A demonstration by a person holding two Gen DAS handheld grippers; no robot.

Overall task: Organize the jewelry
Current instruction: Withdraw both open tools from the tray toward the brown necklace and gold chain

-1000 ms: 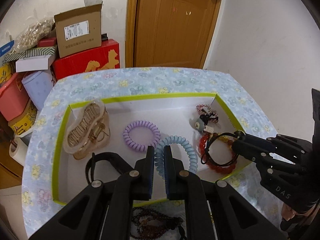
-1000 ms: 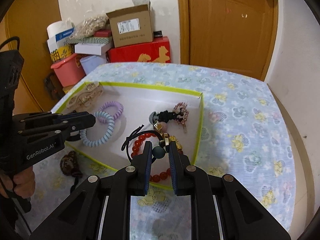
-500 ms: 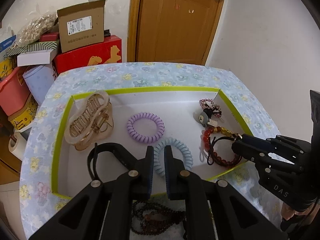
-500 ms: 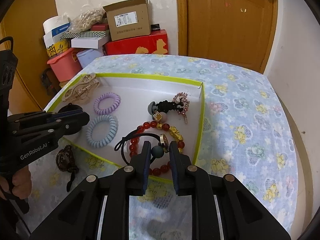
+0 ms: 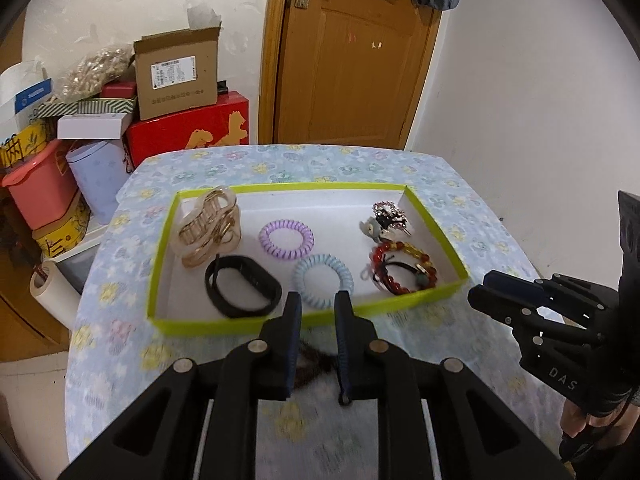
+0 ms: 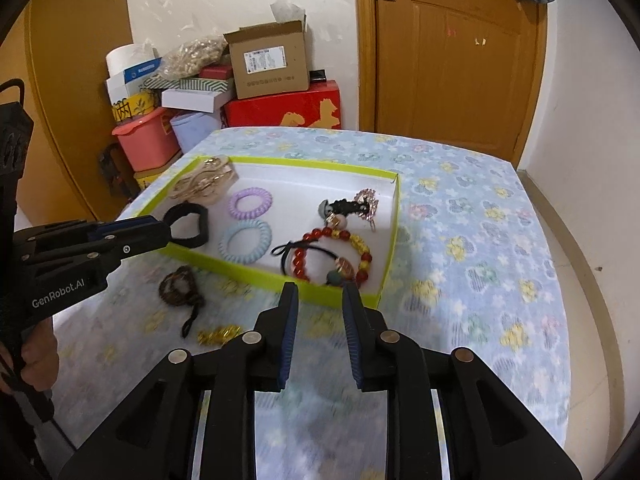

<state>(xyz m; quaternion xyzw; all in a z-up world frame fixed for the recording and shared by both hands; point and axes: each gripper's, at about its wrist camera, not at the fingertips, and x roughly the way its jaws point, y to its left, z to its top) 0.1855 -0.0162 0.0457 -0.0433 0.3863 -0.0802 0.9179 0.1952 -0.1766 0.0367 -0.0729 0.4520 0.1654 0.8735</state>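
A green-rimmed white tray (image 5: 352, 311) (image 6: 344, 294) holds a beige hair claw (image 5: 208, 232), a black band (image 5: 242, 292), a purple coil tie (image 5: 286, 239), a blue coil tie (image 5: 323, 279) (image 6: 245, 240), a red and yellow bead bracelet with a black tie (image 5: 402, 266) (image 6: 332, 258) and a small clip (image 5: 386, 220). A dark brown bead bracelet (image 6: 180, 286) and a small gold piece (image 6: 218, 335) lie on the cloth in front of the tray. My left gripper (image 5: 316, 312) (image 6: 160, 230) and right gripper (image 6: 318, 300) (image 5: 478, 294) are open and empty, held near the tray's front edge.
The table has a blue floral cloth (image 6: 480, 240). Boxes, a red box (image 5: 188, 136), a pink bin (image 5: 36, 184) and a tape roll (image 5: 50, 294) are stacked at the left behind the table. A wooden door (image 5: 352, 60) stands at the back.
Both grippers have pulled back from the tray and opened wider. The right gripper has let go of the black tie with the bead, which now lies on the red bracelet.
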